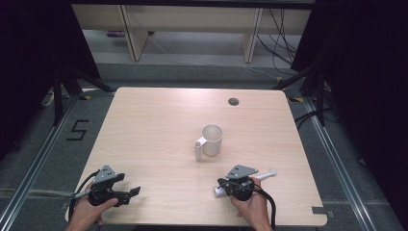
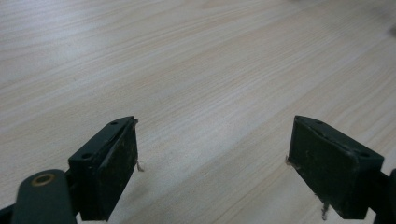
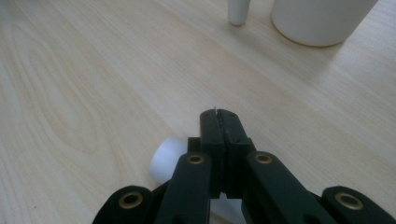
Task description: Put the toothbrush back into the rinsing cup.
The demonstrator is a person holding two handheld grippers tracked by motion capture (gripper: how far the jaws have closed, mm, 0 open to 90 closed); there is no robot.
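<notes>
A white cup (image 1: 212,139) with a thick handle (image 1: 198,149) stands upright near the middle of the table; in the right gripper view the cup (image 3: 322,18) is ahead at the top right. A white rod-like thing (image 1: 267,174) lies on the table near the front right, passing under my right gripper (image 1: 225,183). That gripper (image 3: 225,121) is shut, jaws pressed together, with the rod's round end (image 3: 168,161) showing just below and left of them. My left gripper (image 1: 127,185) rests at the front left, jaws wide open (image 2: 212,163) over bare wood.
The wooden table (image 1: 159,115) has a round cable hole (image 1: 233,101) near its far edge. Black stands and cables flank the table on the grey floor. Both hands hold the grippers close to the table's front edge.
</notes>
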